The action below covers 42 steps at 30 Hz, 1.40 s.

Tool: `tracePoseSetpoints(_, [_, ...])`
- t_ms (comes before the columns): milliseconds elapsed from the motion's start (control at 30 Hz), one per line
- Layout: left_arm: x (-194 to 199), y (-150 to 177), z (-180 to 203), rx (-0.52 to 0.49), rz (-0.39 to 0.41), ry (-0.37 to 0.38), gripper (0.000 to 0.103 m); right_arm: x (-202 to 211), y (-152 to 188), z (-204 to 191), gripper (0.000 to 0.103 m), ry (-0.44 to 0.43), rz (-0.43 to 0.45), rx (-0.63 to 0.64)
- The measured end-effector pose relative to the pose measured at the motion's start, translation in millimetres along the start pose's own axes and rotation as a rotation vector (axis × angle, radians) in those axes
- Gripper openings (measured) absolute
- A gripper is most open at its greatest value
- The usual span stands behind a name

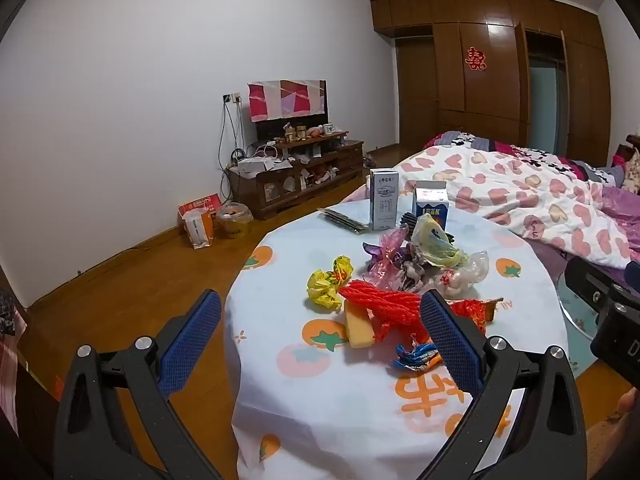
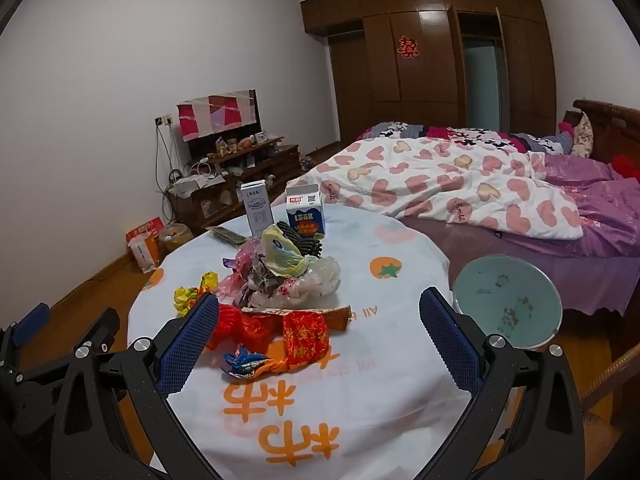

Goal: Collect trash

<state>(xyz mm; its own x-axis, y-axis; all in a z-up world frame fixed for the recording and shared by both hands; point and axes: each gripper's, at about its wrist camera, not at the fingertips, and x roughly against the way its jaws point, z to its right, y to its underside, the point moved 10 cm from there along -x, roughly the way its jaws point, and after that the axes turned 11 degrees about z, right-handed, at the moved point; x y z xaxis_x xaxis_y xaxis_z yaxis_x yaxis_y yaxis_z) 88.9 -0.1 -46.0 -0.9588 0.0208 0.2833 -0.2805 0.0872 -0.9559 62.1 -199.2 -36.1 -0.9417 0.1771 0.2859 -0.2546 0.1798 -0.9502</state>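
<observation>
A round table (image 1: 320, 400) with an orange-fruit cloth holds a pile of trash: crumpled plastic bags (image 1: 436, 256), a yellow wrapper (image 1: 328, 282), a red net (image 1: 384, 304), a yellow foam piece (image 1: 358, 326), a blue-orange wrapper (image 1: 416, 354) and two cartons (image 1: 384, 200). My left gripper (image 1: 320, 336) is open and empty above the near edge, in front of the pile. My right gripper (image 2: 320, 336) is open and empty, with the red wrappers (image 2: 304, 332) and blue-orange wrapper (image 2: 248, 364) between its fingers' line of sight. The pile (image 2: 280, 272) sits beyond.
A pale green round bin (image 2: 508, 304) stands on the floor right of the table (image 2: 400, 380). A bed with a heart quilt (image 2: 440, 184) lies behind. A cluttered TV stand (image 1: 296, 176) and bags (image 1: 200, 220) line the left wall.
</observation>
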Motion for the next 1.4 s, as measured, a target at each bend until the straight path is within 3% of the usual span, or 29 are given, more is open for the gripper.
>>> tracePoseSetpoints(1400, [6.7, -3.0, 0.5, 0.005, 0.003, 0.017, 0.097, -1.1, 3.8, -1.1, 0.098, 0.0, -0.019, -0.01])
